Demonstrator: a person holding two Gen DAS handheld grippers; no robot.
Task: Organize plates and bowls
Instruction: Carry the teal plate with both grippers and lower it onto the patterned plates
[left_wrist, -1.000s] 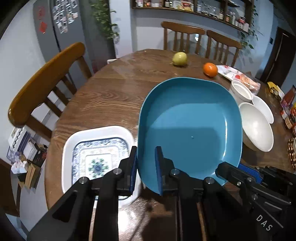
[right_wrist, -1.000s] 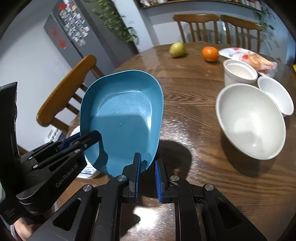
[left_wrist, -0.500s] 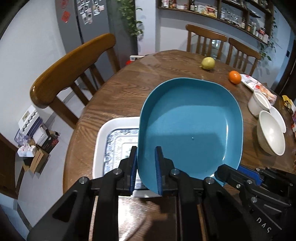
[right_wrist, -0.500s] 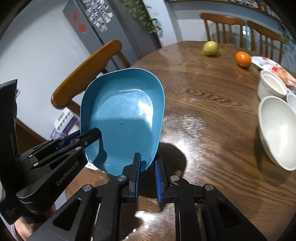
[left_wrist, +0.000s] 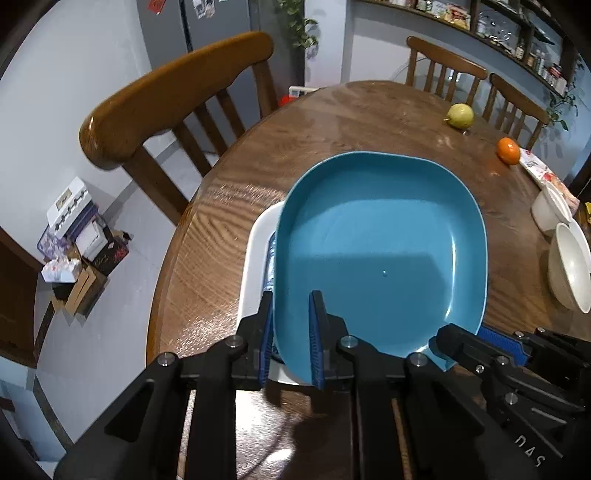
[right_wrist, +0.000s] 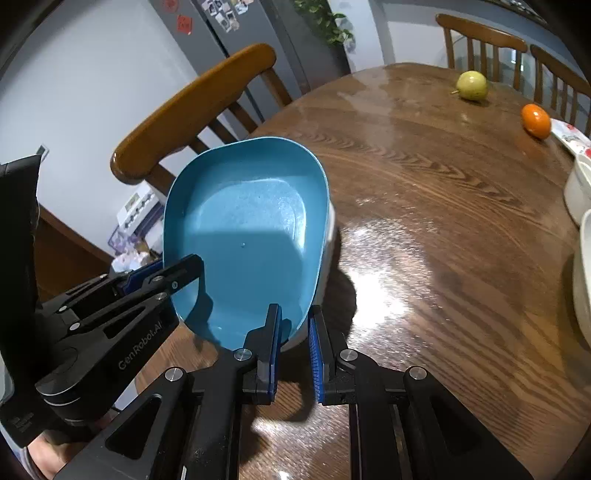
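A large teal plate (left_wrist: 380, 251) is held by both grippers above the table. My left gripper (left_wrist: 291, 332) is shut on its near left rim. My right gripper (right_wrist: 293, 332) is shut on its near right rim, and the plate shows in the right wrist view (right_wrist: 247, 236) too. Under the plate lies a white square plate with a blue pattern (left_wrist: 255, 258), mostly hidden; only its left rim shows, and a bit of its right rim in the right wrist view (right_wrist: 328, 251). White bowls (left_wrist: 569, 266) stand at the far right.
The round wooden table (right_wrist: 443, 206) carries a pear (left_wrist: 461, 115), an orange (left_wrist: 508, 150), a snack packet (left_wrist: 543, 173) and a white cup (left_wrist: 550, 210). A wooden chair (left_wrist: 177, 99) stands at the table's left edge, with two more at the back.
Both grippers have carried the teal plate leftward, from beside the white patterned plate to directly over it. The white plate is now mostly covered.
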